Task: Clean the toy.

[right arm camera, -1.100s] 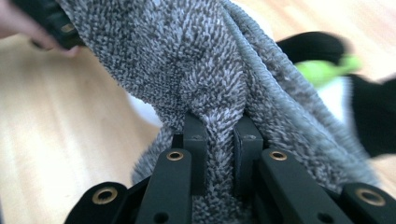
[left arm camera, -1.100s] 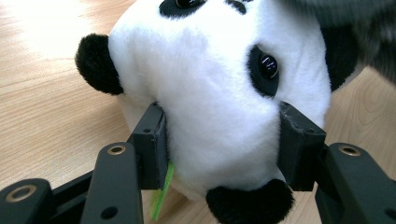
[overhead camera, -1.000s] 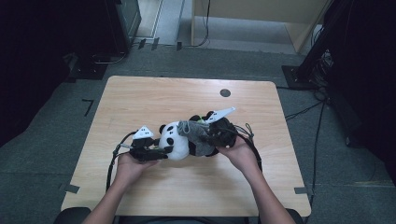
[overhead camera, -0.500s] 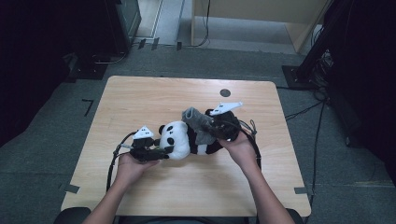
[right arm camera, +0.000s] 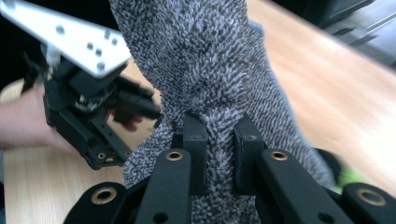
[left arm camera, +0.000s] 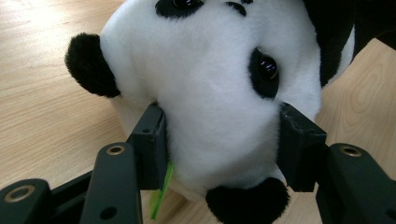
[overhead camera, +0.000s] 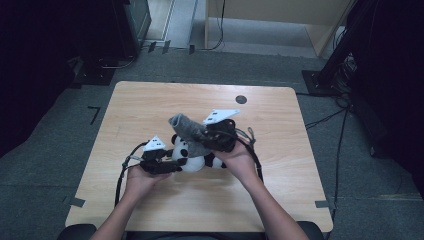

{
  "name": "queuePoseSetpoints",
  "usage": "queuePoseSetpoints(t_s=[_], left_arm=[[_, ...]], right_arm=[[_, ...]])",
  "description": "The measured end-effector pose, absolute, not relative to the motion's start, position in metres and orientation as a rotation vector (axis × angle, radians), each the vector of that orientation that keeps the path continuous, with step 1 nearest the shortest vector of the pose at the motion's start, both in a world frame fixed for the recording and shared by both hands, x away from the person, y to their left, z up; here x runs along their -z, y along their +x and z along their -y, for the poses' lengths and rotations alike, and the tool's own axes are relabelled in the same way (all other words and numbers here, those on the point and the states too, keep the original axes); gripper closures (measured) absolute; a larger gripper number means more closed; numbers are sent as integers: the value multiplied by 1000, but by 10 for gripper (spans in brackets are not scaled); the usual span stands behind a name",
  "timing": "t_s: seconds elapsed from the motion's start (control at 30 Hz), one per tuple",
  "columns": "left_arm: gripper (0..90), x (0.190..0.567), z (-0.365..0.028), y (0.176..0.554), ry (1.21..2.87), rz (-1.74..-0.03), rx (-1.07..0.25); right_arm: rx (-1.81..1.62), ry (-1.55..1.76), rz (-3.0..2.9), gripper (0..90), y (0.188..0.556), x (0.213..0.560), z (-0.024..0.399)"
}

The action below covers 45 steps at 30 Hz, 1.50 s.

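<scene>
The pale wooden table with rounded corners [overhead camera: 150, 105] carries the work near its middle, towards the person's side. On it lies a black-and-white plush panda toy [overhead camera: 192, 155], head towards the person's left. The left gripper [overhead camera: 170, 165] clamps that head: in the left gripper view its 2 black jaws press into the white fur on either side of the panda's face [left arm camera: 210, 93], pinning the toy in place. A grey fuzzy sock-like cloth garment [overhead camera: 187, 131] rises from the panda's body, and the right gripper [overhead camera: 207, 136] pinches a fold of it tightly [right arm camera: 212, 140]. The step in hand looks like stripping the garment off the toy. Next, I judge, the right gripper should pull away from the head while the left gripper holds firm.
</scene>
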<state>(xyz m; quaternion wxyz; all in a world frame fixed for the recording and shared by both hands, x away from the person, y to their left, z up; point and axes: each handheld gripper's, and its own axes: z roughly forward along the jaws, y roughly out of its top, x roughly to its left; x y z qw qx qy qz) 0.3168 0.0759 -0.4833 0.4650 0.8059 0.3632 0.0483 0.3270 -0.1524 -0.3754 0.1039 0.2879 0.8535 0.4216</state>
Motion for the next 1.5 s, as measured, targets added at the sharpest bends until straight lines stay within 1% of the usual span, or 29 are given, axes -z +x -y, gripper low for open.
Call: queuePoseSetpoints(t_s=[0.2,0.33,0.47,0.6,0.93,1.07,1.2,1.37,1.5], left_arm=[[435,485,-77,316,1975,-911,-111],[433,486,-76,316,1975,-909,-111],[427,486,-77,318,1955,-962,-94],[430,486,-78,321,1961,-959,-86],[440,483,-81,332,1978,-949,-63],[451,482,-80,333,1993,-931,-86],[464,482,-80,334,1992,-930,-77],[464,483,-79,333,1997,-924,-82],[462,483,-79,333,1992,-926,-81]], right_arm=[[-1102,822,-2617,803,329,408,127],[-1084,796,-2627,804,325,411,127],[-1078,804,-2655,805,323,415,132],[-1061,794,-2657,807,317,421,136],[-983,817,-2688,808,315,422,157],[-966,859,-2695,809,315,418,169],[-970,905,-2619,811,315,410,184],[-990,959,-2522,810,319,401,200],[-1013,987,-2490,809,324,400,207]])
